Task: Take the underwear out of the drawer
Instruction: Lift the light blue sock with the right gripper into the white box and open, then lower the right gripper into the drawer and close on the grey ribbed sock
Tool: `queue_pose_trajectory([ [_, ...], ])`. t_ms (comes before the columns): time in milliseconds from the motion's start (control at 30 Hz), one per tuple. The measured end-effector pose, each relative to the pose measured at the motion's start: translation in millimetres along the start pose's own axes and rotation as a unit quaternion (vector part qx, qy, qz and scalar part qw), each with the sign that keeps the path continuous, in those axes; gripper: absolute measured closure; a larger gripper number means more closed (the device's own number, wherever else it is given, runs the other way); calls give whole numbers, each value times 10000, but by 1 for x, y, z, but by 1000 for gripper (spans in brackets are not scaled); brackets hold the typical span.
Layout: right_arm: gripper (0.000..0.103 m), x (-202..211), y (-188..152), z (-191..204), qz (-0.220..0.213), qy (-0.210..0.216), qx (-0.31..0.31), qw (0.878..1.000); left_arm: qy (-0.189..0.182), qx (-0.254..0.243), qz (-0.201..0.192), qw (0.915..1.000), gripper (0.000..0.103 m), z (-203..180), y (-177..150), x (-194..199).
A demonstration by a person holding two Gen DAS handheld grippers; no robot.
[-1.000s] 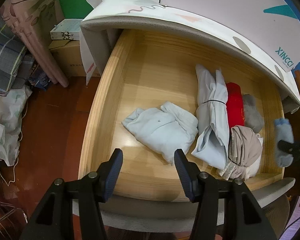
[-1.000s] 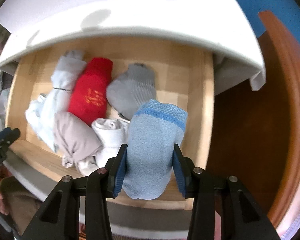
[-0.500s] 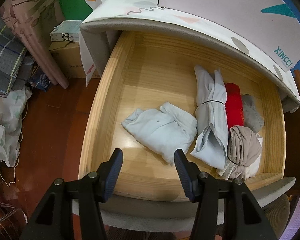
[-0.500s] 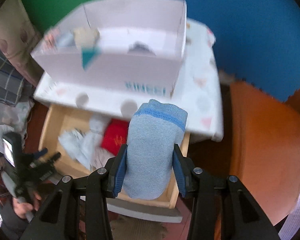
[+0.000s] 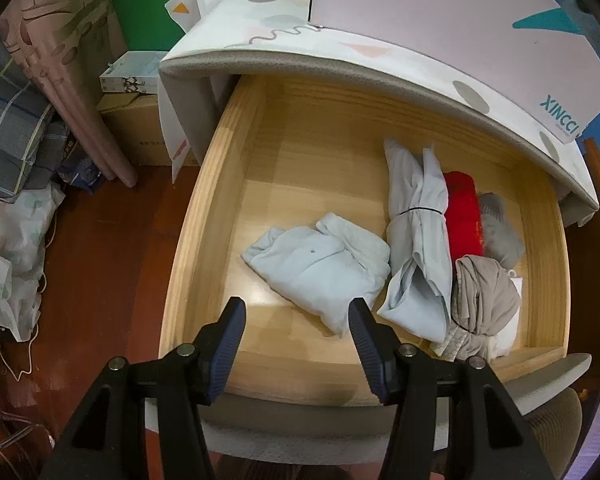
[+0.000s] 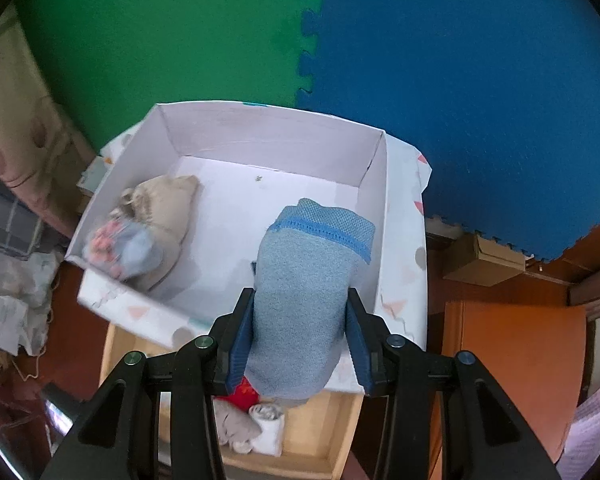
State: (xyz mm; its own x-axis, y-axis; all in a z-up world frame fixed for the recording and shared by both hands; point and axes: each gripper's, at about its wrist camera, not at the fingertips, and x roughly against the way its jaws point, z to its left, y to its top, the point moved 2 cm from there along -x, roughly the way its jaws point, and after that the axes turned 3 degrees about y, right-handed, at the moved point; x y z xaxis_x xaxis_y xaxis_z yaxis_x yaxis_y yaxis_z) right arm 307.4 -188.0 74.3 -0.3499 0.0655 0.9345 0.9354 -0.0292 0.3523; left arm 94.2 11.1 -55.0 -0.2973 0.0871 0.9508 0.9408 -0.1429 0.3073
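Note:
My right gripper (image 6: 298,338) is shut on folded light-blue underwear (image 6: 304,304) with a brighter blue band, held above the near right of a white cardboard box (image 6: 374,200) on the table top. The open wooden drawer (image 5: 204,216) below holds a pale blue folded garment (image 5: 320,268), a rolled pale blue garment (image 5: 416,240), a red piece (image 5: 462,208), a grey piece (image 5: 498,228) and a beige bundle (image 5: 484,300). My left gripper (image 5: 296,332) is open and empty above the drawer's front edge.
The box holds a beige garment (image 6: 168,208) and a blue floral piece (image 6: 124,248). A patterned cloth covers the table (image 5: 284,36). Piled fabric and bags (image 5: 12,216) lie on the wooden floor at left. An orange chair seat (image 6: 516,368) stands at right.
My right gripper has lifted the blue underwear out of the drawer and up over the white box on the table. My left gripper has stayed where it was, open.

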Motion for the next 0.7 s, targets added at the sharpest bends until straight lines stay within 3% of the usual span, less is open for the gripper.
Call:
queue_pose_trajectory([
  [433,60,-85,8,1,635,-68,36,9980,30,-36,-54,10000,48,0,-1,0],
  [700,49,-72,4,-5,524,5,-31,9986,13,-10,-53,10000,48,0,0,1],
])
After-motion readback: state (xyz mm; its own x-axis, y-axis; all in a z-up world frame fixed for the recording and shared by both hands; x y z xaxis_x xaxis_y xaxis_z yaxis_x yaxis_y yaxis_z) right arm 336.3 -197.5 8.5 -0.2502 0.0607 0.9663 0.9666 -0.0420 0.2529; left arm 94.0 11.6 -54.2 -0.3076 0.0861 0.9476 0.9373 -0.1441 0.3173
